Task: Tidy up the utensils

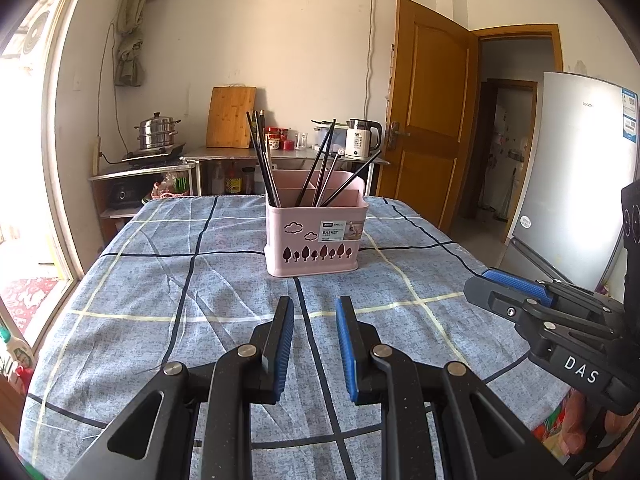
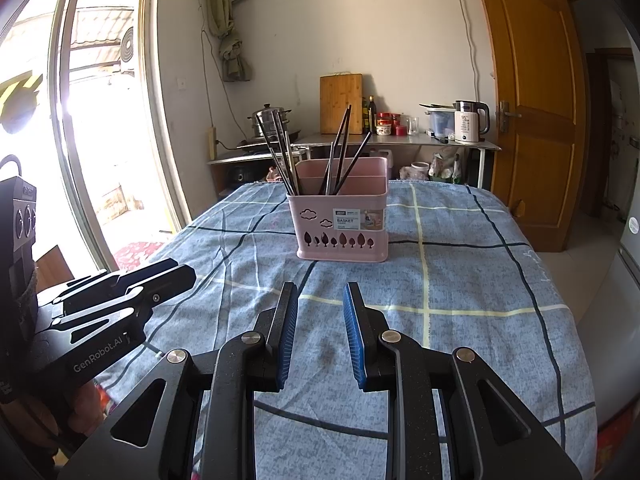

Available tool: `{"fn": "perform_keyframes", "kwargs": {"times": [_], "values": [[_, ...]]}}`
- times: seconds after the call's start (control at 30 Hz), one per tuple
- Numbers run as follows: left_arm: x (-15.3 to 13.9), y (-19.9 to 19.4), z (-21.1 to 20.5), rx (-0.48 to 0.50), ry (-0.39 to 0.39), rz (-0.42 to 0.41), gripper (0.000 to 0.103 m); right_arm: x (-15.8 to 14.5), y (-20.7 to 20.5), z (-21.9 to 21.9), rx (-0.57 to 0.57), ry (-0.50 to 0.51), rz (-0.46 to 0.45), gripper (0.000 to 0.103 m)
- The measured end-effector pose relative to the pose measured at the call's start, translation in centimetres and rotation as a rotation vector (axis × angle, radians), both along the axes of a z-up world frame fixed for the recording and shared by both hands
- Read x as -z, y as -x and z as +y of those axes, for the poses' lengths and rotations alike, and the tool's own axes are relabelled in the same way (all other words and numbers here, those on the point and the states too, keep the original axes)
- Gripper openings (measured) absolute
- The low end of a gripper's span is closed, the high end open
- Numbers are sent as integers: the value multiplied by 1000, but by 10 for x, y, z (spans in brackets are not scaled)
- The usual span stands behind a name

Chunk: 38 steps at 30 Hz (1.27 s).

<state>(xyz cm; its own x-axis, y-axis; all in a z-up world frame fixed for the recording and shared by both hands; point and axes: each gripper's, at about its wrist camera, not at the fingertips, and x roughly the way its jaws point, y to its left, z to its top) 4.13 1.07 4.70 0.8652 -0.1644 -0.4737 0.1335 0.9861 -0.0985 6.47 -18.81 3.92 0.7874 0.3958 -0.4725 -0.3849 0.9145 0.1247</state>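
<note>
Left gripper (image 1: pixel 315 306) hangs spread and empty over the tablecloth (image 1: pixel 140 280); ahead stands a pink basket (image 1: pixel 316 240) labelled "BASKET", chopsticks (image 1: pixel 262 156) inside. Only this view shows the fridge (image 1: pixel 580 200).

Right gripper (image 2: pixel 320 292), likewise spread and empty, sees "GenRobot.AI" on its neighbour and the window (image 2: pixel 92 120).

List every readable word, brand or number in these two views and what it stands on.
"BASKET": label on the pink utensil basket; smaller print unreadable.
"DAS": right gripper body, left wrist view.
"GenRobot.AI": left gripper body, right wrist view.
"55": white kettle front; other print blurred.
Fridge brand and stickers: too blurred.
</note>
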Motion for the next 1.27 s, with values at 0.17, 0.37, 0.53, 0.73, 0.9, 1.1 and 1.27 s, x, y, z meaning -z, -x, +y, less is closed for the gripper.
{"fn": "perform_keyframes", "kwargs": {"times": [0.17, 0.37, 0.53, 0.73, 0.9, 1.1, 1.27], "values": [[0, -1, 0, 2, 0, 0, 21, 0, 0, 0, -1, 0, 1, 24], [0, 0, 0, 3, -7, -1, 21, -1, -1, -2, -3, 2, 3, 24], [0, 1, -2, 6, -12, 1, 21, -1, -1, -1, -3, 1, 3, 24], [1, 2, -4, 5, -20, -2, 21, -1, -1, -1, -7, 5, 5, 24], [0, 2, -3, 3, -21, -9, 21, -1, 0, -1, -7, 5, 3, 24], [0, 3, -1, 10, -13, -10, 21, -2, -1, -1, -8, 6, 3, 24], [0, 4, -1, 10, -13, -15, 21, -2, -1, -1, -9, 6, 4, 24]]}}
